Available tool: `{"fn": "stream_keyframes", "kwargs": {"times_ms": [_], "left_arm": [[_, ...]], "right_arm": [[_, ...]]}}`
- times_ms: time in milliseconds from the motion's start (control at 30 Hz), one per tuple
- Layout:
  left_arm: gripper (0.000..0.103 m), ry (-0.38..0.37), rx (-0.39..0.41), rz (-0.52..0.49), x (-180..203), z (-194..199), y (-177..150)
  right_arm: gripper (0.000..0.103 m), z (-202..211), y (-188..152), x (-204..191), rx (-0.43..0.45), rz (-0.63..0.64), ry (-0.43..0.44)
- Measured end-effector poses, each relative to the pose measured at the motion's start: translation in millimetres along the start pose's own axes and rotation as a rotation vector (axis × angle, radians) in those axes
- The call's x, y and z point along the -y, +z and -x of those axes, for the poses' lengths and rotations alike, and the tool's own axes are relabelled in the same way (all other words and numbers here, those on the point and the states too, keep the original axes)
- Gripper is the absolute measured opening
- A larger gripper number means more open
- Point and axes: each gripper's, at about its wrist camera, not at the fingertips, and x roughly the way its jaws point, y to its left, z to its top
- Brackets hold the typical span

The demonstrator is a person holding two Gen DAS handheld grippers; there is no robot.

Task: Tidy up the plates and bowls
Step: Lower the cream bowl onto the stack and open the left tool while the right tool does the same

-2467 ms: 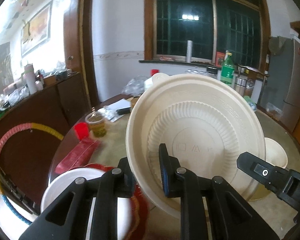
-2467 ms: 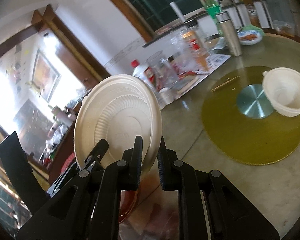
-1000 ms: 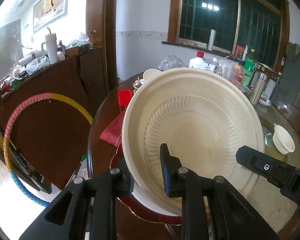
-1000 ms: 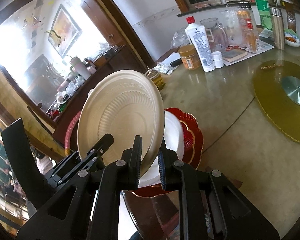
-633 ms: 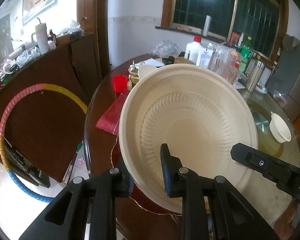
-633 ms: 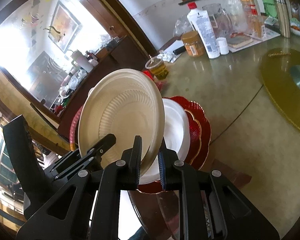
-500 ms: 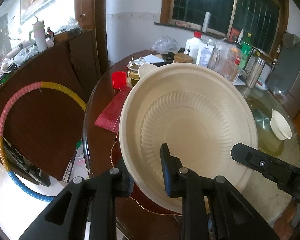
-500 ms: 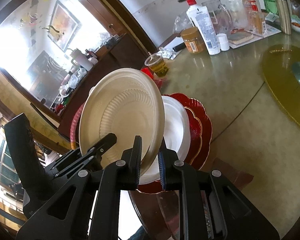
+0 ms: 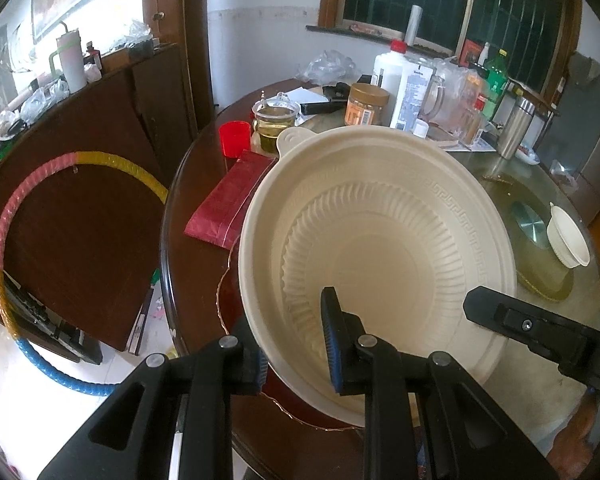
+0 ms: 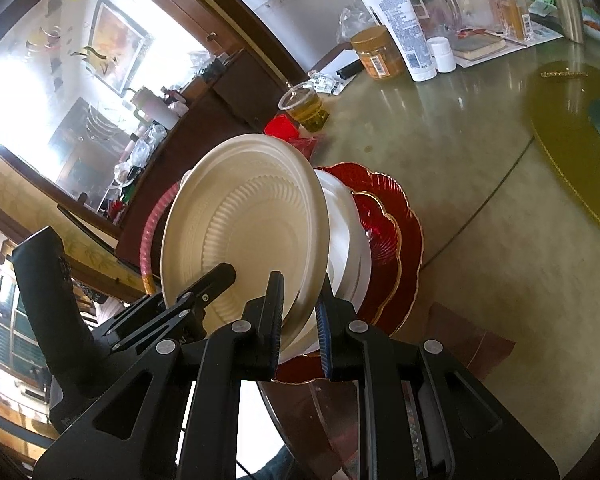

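Observation:
A large cream ribbed plate point(image 9: 380, 248) is held tilted by both grippers. My left gripper point(image 9: 292, 350) is shut on its near rim. My right gripper point(image 10: 298, 316) is shut on the same cream plate point(image 10: 244, 240) at another part of the rim. Just under it lies a stack at the table's near edge: a white plate point(image 10: 346, 240) on red scalloped plates with gold rims point(image 10: 392, 248). In the left wrist view only a sliver of the red plate point(image 9: 230, 300) shows below the cream plate. A small white bowl point(image 9: 568, 240) stands on the gold turntable point(image 9: 540, 276).
A red packet point(image 9: 228, 200), a red cup point(image 9: 234, 138), a glass of tea point(image 9: 274, 124), a jar point(image 9: 366, 110), a white bottle point(image 10: 402, 26) and other bottles crowd the far side of the round table point(image 10: 500, 260). A coloured hoop point(image 9: 16, 220) leans on the dark cabinet to the left.
Both grippers have carried the cream plate back from over the turntable to the table's near edge and lowered it close over the white and red plate stack.

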Motion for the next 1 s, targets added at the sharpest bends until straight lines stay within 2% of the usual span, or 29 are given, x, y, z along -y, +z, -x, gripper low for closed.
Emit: {"fn": "stream_keyframes", "kwargs": {"times_ms": [200, 267, 333, 433, 600, 667, 700, 733, 767, 867, 933, 1000], "left_arm": [[0.025, 0.023, 0.019, -0.011, 3, 2, 1], [0.032, 0.048, 0.036, -0.015, 4, 4, 1], [0.050, 0.068, 0.053, -0.020, 4, 6, 1], [0.059, 0.078, 0.080, -0.025, 4, 11, 1], [0.060, 0.119, 0.132, -0.033, 5, 19, 4], [0.066, 0.150, 0.176, -0.029, 5, 24, 5], [0.072, 0.161, 0.198, -0.025, 5, 28, 5], [0.075, 0.164, 0.222, -0.019, 5, 32, 5], [0.076, 0.163, 0.252, -0.013, 6, 37, 5], [0.080, 0.152, 0.324, -0.009, 12, 51, 5], [0.082, 0.112, 0.375, -0.003, 20, 61, 6], [0.084, 0.051, 0.414, 0.015, 28, 69, 5]], "right_arm": [[0.018, 1, 2, 1, -0.004, -0.005, 0.016], [0.019, 1, 3, 0, -0.007, -0.005, 0.023], [0.021, 3, 3, -1, 0.001, 0.002, 0.025], [0.036, 5, 3, 1, 0.015, -0.004, 0.029], [0.037, 11, 4, 4, 0.038, -0.014, 0.039], [0.039, 15, 5, 8, 0.054, -0.030, 0.049], [0.049, 16, 5, 9, 0.060, -0.036, 0.053], [0.055, 18, 5, 11, 0.067, -0.045, 0.061], [0.059, 21, 5, 12, 0.078, -0.054, 0.073], [0.061, 28, 6, 17, 0.091, -0.069, 0.088], [0.071, 35, 6, 25, 0.112, -0.088, 0.097], [0.072, 44, 6, 35, 0.134, -0.114, 0.105]]}}
